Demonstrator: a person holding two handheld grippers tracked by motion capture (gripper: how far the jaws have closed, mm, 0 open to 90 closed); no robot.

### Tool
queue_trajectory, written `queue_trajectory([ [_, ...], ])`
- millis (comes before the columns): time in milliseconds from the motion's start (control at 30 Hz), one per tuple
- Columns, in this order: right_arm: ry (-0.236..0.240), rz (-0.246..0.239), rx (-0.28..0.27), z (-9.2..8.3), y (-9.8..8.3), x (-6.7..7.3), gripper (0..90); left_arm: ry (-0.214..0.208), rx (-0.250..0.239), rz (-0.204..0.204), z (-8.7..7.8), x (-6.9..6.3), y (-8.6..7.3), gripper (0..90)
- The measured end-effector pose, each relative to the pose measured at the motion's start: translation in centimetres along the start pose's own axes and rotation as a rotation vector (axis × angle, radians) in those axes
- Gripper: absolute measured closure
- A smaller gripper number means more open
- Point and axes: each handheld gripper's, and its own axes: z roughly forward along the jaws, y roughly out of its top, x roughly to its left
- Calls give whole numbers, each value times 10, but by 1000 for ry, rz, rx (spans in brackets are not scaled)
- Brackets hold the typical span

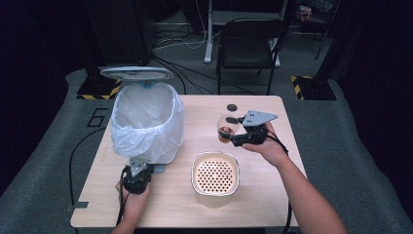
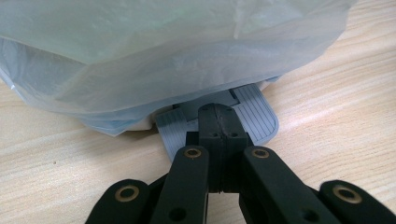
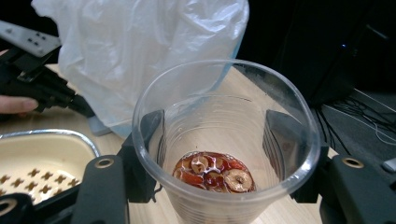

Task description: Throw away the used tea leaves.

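Left gripper (image 1: 137, 176) at near desk (image 1: 170, 207) edge, fingers (image 2: 218, 126) pressed together, empty, tips resting on the grey pedal (image 2: 254, 114) at the bin's foot; the left gripper view gives this contact, while the high view shows the lid (image 1: 136, 73) standing up. Between the hands, a cream perforated basket (image 1: 215, 174). Right gripper (image 1: 234, 132) farther in, fingers about half apart, clamped on a clear cup (image 3: 219, 154) held above the desk; the right gripper view reveals red and tan fruit slices (image 3: 212, 171) at its bottom. White-bagged bin (image 1: 146, 122) stands left. Two dark discs (image 1: 232, 107) beyond the cup. A chair (image 1: 248, 44) behind the desk.
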Motion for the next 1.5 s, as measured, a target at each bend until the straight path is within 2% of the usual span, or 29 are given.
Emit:
queue_trajectory([
  [67, 14, -35, 11, -1, -1, 1, 403, 0, 0, 0, 0, 0, 0, 900],
  [233, 19, -66, 11, -2, 0, 2, 410, 0, -14, -17, 1, -1, 0, 900],
  [267, 19, -74, 10, -3, 0, 2, 411, 1, -8, -7, 0, -1, 0, 900],
  [300, 21, -81, 8, -3, 0, 2, 412, 1, -20, -23, 1, -2, 0, 900],
  [367, 22, -98, 7, -4, 1, 3, 415, 1, -13, -13, 1, -1, 0, 900],
  [467, 28, -98, 8, -5, 2, 4, 418, 0, -12, -14, 1, -1, 0, 900],
  [633, 32, -145, 9, -9, 5, 9, 427, 1, -7, -6, 0, 0, 0, 900],
  [667, 32, -145, 9, -9, 5, 9, 427, 0, -21, -24, 1, -2, 0, 900],
  [733, 31, -199, 11, -12, 9, 15, 428, 2, -11, -11, 1, -1, 0, 900],
  [800, 28, -215, 9, -13, 10, 16, 428, 0, 0, 1, 0, 0, 0, 900],
  [900, 18, -279, 14, -16, 14, 22, 429, 0, 0, 0, 0, 0, 0, 900],
  [933, 17, -308, 16, -16, 16, 25, 430, 1, -14, -16, 1, -1, 0, 900],
  [967, 15, -317, 15, -17, 16, 26, 430, 0, -14, -17, 1, -1, 0, 900],
  [1000, 3, -368, 22, -18, 18, 32, 431, 0, -12, -16, 1, -1, 0, 900],
  [1067, 2, -386, 26, -19, 19, 35, 431, 1, -3, -1, 0, 0, 0, 900],
  [1100, -9, -413, 27, -20, 20, 38, 433, 1, -11, -13, 1, -1, 0, 900],
  [1200, -26, -482, 49, -20, 23, 46, 435, 1, -4, -3, 0, -1, 0, 900],
  [1300, -33, -542, 60, -20, 25, 52, 437, 1, -15, -17, 1, -1, 0, 900],
  [1400, -43, -621, 84, -20, 27, 59, 438, 1, 0, 2, 0, 0, 0, 900],
  [1467, -39, -629, 90, -20, 27, 61, 439, -1, 2, 0, 0, 0, 0, 900],
  [1500, -47, -670, 99, -20, 28, 64, 440, -1, 2, 0, 0, 0, 0, 900],
])
